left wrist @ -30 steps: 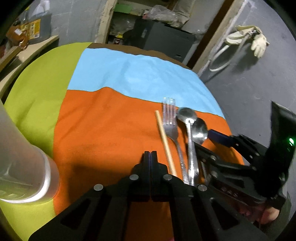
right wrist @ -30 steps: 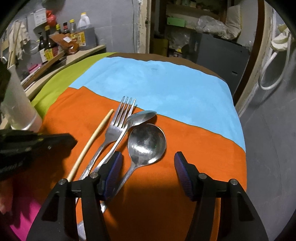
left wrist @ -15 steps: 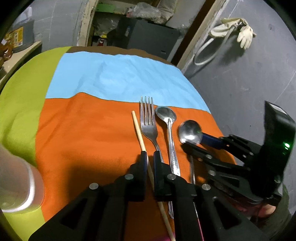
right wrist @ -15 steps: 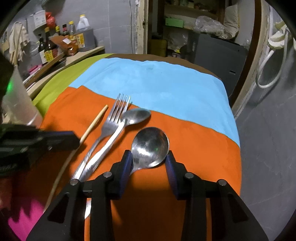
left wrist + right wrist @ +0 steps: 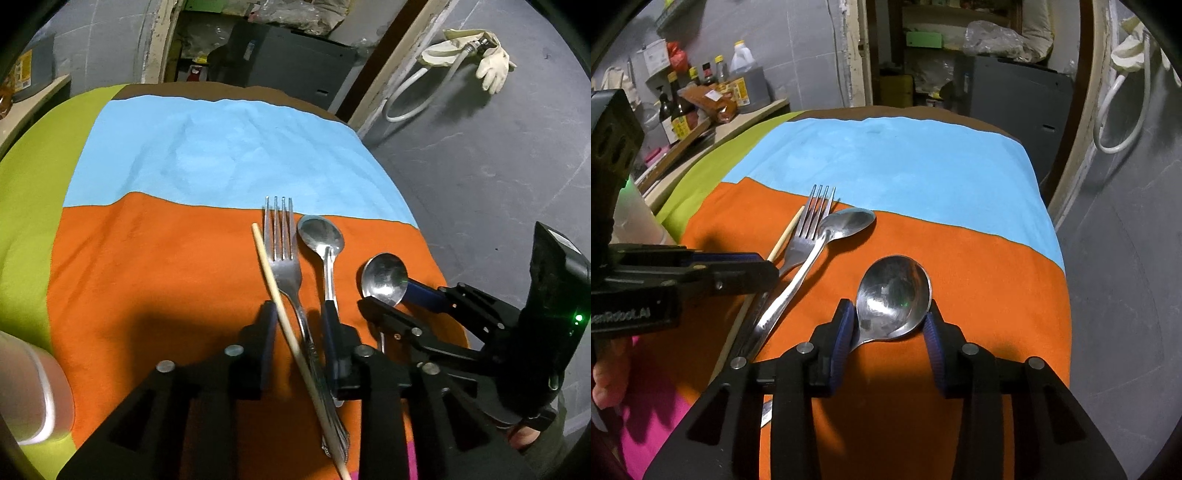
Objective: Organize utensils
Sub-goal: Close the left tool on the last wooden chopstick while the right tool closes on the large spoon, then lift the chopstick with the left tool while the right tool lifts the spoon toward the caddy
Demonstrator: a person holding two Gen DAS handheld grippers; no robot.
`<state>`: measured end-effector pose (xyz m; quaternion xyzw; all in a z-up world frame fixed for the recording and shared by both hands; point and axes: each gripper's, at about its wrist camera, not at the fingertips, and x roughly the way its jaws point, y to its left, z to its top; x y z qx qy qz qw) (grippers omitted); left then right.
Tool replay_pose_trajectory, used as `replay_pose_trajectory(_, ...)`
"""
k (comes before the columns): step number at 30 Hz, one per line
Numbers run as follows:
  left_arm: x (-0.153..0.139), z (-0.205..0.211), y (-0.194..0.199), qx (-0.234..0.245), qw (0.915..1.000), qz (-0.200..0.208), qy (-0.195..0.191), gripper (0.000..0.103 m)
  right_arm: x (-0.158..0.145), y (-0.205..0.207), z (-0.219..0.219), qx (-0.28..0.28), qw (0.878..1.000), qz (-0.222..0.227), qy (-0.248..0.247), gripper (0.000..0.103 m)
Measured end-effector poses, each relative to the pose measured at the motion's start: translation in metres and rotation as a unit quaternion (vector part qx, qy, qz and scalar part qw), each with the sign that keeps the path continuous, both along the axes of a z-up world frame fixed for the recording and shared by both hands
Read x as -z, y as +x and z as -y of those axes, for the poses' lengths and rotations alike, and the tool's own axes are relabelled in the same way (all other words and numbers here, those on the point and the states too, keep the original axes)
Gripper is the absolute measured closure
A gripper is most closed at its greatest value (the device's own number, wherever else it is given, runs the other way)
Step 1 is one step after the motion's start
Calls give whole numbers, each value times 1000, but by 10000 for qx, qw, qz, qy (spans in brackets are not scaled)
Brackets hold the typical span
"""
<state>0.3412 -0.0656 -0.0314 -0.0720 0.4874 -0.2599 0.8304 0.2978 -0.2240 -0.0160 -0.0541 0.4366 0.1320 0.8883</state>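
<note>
Across the orange band of the counter cloth (image 5: pixel 155 280), four utensils lie in a loose row: chopstick (image 5: pixel 275 291), fork (image 5: pixel 284 258), slim spoon (image 5: pixel 321 236) and round spoon (image 5: pixel 894 295). At lower centre of the left view, the left claw (image 5: pixel 299 325) stands open, straddling the chopstick and fork handle without gripping. At lower centre of the right view, the right claw (image 5: pixel 892 325) is closed on the round spoon's bowl. Judged progress: early; no utensil appears sorted yet.

Left gripper (image 5: pixel 297 334) jaws sitting open around chopstick (image 5: pixel 286 314) and fork (image 5: pixel 286 273); right gripper (image 5: pixel 384 295) closing on round spoon (image 5: pixel 384 277).
</note>
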Motion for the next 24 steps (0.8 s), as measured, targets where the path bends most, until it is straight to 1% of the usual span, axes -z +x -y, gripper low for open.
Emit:
replay_pose_trajectory(7,2,3,9,-83,10000,-47,18,79,0,0,1,-7,10000,-8,54,64)
replay_pose_trajectory(9,2,4,11,-138,9999,-63,48,84,0,0,1,-5,10000,-5,41,64)
replay_pose_trajectory(10,3,4,12,-179,9997,-73,131,90,0,0,1,-3,10000,-5,39,64)
replay_pose_trajectory(12,4,2,15,-217,9996,-132,88,93,1,0,0,30,10000,3,9,63)
replay_pose_trajectory(13,4,0,16,-260,9995,-163,76,98,1,0,-1,63,10000,4,-12,62)
replay_pose_trajectory(14,5,-2,17,-320,9992,-201,123,98,1,1,-3,107,9999,7,-54,61)
replay_pose_trajectory(17,7,-9,14,-331,9991,-272,5,99,1,3,-10,224,9995,32,-206,56)
replay_pose_trajectory(19,6,-11,8,-320,9992,-253,27,100,1,7,-14,302,9992,32,-264,52)
replay_pose_trajectory(20,6,-11,5,-319,9992,-233,39,100,2,8,-15,340,9990,31,-287,51)
replay_pose_trajectory(23,5,-13,-5,-358,9992,-151,22,101,3,9,-20,403,9981,71,-457,53)
replay_pose_trajectory(24,5,-14,-8,-383,9992,-138,-15,101,2,8,-20,416,9979,85,-483,59)
